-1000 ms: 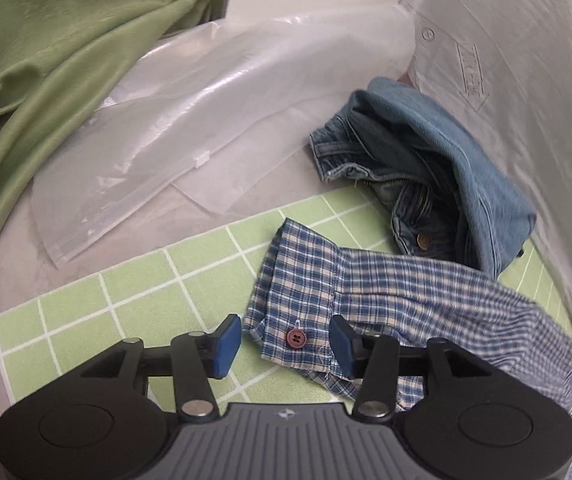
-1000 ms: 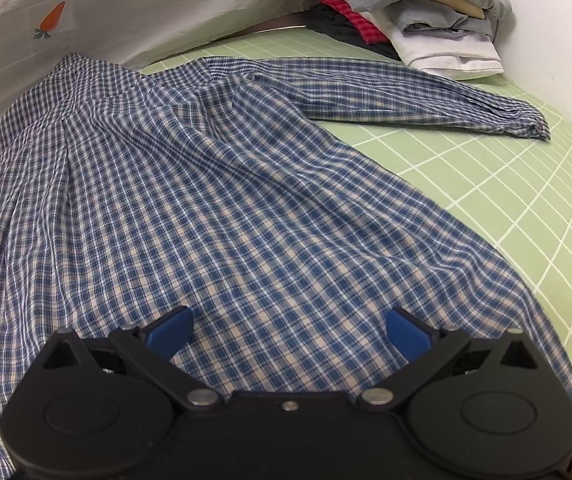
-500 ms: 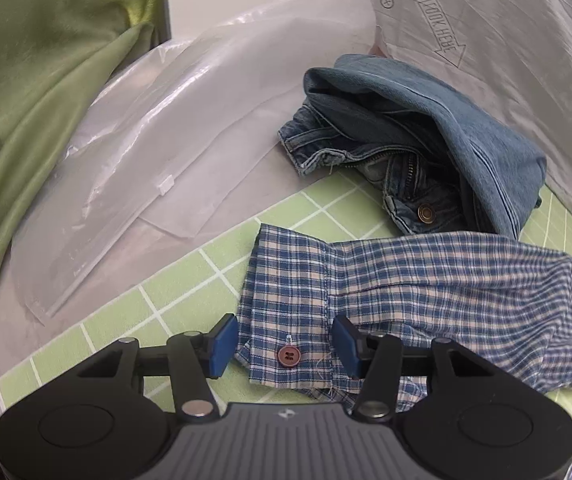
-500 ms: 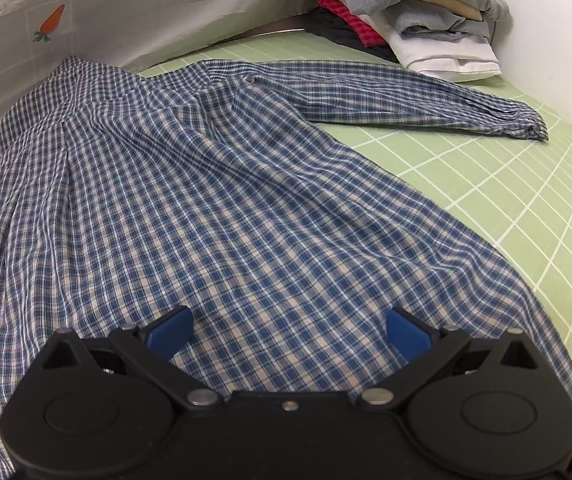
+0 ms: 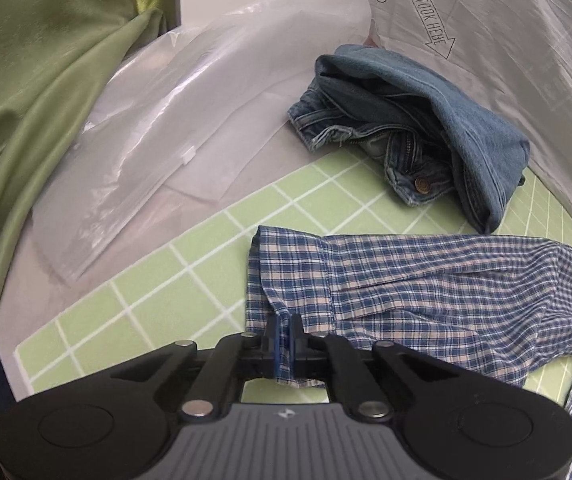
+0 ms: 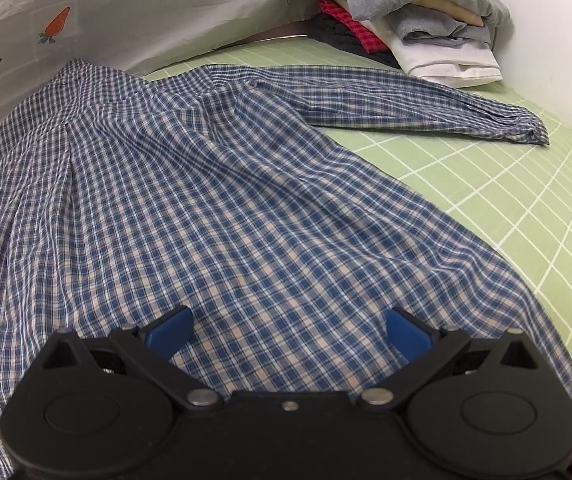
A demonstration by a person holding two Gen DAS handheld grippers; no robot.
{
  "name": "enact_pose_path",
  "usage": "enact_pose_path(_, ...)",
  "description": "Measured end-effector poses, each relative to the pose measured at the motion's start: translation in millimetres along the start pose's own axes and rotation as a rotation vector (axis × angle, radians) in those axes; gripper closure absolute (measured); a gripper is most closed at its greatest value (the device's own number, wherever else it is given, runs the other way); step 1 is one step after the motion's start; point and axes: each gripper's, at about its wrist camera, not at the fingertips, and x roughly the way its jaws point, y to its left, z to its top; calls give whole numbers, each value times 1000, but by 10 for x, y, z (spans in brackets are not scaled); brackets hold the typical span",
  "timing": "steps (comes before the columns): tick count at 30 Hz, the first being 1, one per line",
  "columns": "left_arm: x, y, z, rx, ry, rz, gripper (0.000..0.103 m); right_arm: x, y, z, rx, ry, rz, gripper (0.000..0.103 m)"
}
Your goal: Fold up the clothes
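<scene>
Shirt cuff (image 5: 286,300) pinched in left tongs (image 5: 284,334) (right tongs (image 6: 287,330) agape).

The cuff edge of the shirt (image 5: 385,280) vanishes between the closed jaws of the left gripper (image 5: 284,334), whose body covers the mat (image 5: 158,280) beneath. In the right wrist view, the shirt's (image 6: 226,220) hem runs under the right gripper (image 6: 287,332) and off the left edge. The clothes pile (image 6: 405,12) is cropped at the top.
</scene>
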Motion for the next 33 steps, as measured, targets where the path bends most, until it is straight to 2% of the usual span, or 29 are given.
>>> enact_pose_path(5, -61, 119, -46, -39, -7, 30, 98, 2, -1, 5, -6, -2, 5, 0)
enact_pose_path(8, -54, 137, -15, -58, -3, 36, 92, 4, -1, 8, -11, -3, 9, 0)
enact_pose_path(10, -82, 111, 17, -59, -13, 48, 79, 8, 1, 14, -13, -4, 11, 0)
enact_pose_path(12, -120, 59, 66, -61, -31, 58, 57, 11, 5, 20, -14, -5, 13, 0)
enact_pose_path(14, -160, -19, 118, -48, -47, 59, 49, 16, 15, 28, -13, -4, 12, 0)
enact_pose_path(17, -232, -185, 170, 2, -69, 21, 49, 30, 27, 56, -19, 4, 17, 0)
enact_pose_path(20, -252, -441, 157, 58, -52, -38, 49, 65, 58, 128, -46, 30, 38, 0)
enact_pose_path(24, -175, -971, 58, 172, 1, -116, 47, 130, 170, 352, -96, 88, 78, 0)
enact_pose_path(27, -89, -1428, -18, 248, 30, -177, 40, 92, 297, 575, -118, 28, 106, 0)
enact_pose_path(29, -10, -1747, -58, 291, 49, -225, 40, 96, 391, 748, -124, -15, 135, 0)
enact_pose_path(33, 210, -2377, -66, 392, 80, -299, 39, 339, 651, 1122, -129, -39, 172, 0)
